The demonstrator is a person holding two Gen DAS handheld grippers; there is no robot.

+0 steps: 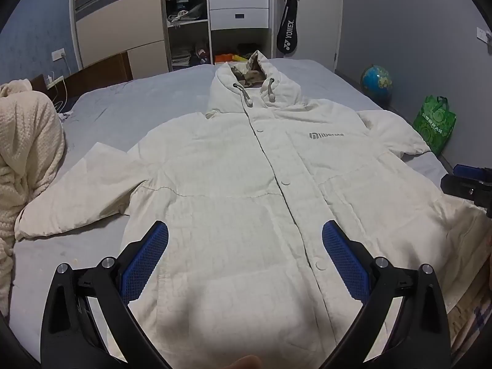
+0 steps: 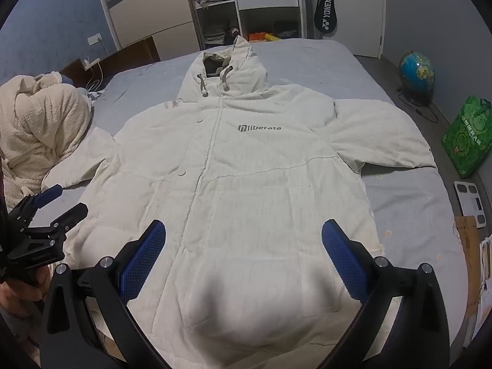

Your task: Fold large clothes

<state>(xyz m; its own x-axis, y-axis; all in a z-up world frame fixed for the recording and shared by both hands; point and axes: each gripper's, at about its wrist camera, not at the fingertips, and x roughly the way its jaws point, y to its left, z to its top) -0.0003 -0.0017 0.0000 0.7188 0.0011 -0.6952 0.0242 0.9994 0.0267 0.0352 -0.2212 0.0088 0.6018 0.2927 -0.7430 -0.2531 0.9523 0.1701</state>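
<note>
Jacket (image 1: pixel 233 190) hem cut off below, right gripper (image 1: pixel 470 184) mostly out of frame, chest logo (image 1: pixel 326 135) partly unreadable

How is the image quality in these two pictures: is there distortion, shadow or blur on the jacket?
Left wrist view: strong fisheye bending with dark corners; the jacket is sharp, with a soft dark shadow at its hem between the open left gripper. Right wrist view: same bending; the chest lettering reads clearly, and a similar shadow lies near the open right gripper. No glare in either.

Jacket (image 1: pixel 233 184) lies on bed (image 1: pixel 129 104), blanket (image 1: pixel 27 141) at its left.
</note>
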